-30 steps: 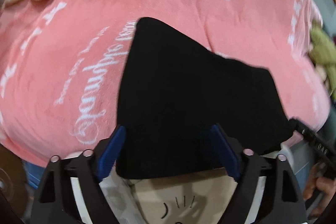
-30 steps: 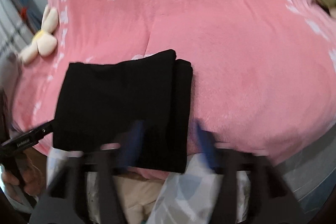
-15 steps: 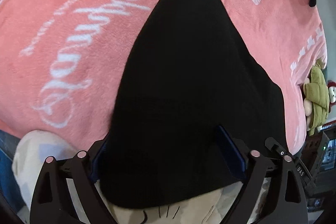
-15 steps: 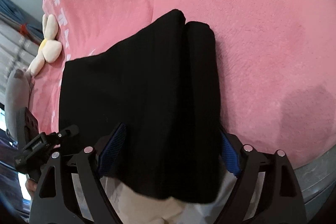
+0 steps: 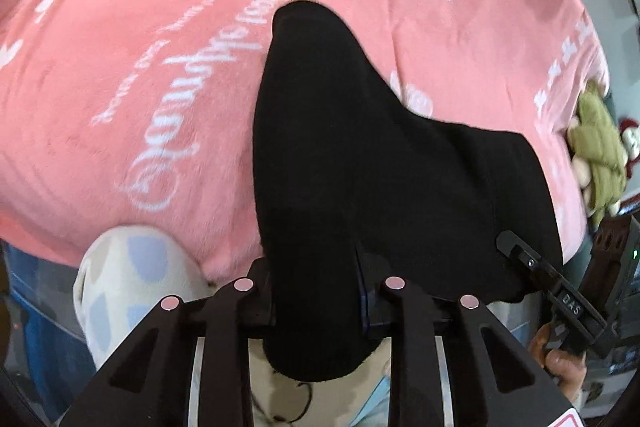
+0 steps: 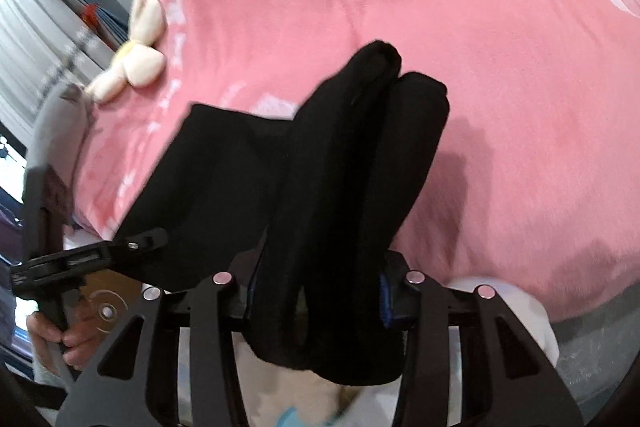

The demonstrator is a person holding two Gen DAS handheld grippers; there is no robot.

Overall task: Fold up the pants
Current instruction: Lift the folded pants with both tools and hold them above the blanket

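Observation:
The black pants (image 5: 360,163) lie folded on a pink blanket (image 5: 140,47), with their near edge lifted off it. My left gripper (image 5: 316,291) is shut on the near left corner of the pants, and the cloth bunches between its jaws. My right gripper (image 6: 320,291) is shut on the near right corner of the pants (image 6: 340,187), which rise in two thick folds. The right gripper also shows in the left wrist view (image 5: 536,267), and the left gripper shows in the right wrist view (image 6: 92,259).
The pink blanket (image 6: 480,47) covers the bed, whose near edge is just below the grippers. A cream plush (image 6: 132,63) lies at the left side. A green plush toy (image 5: 596,151) lies at the right edge. A patterned pillow (image 5: 124,279) sits at the near edge.
Both grippers have closed on the near edge of the pants and lifted it. The cloth now bunches up between the jaws instead of lying flat.

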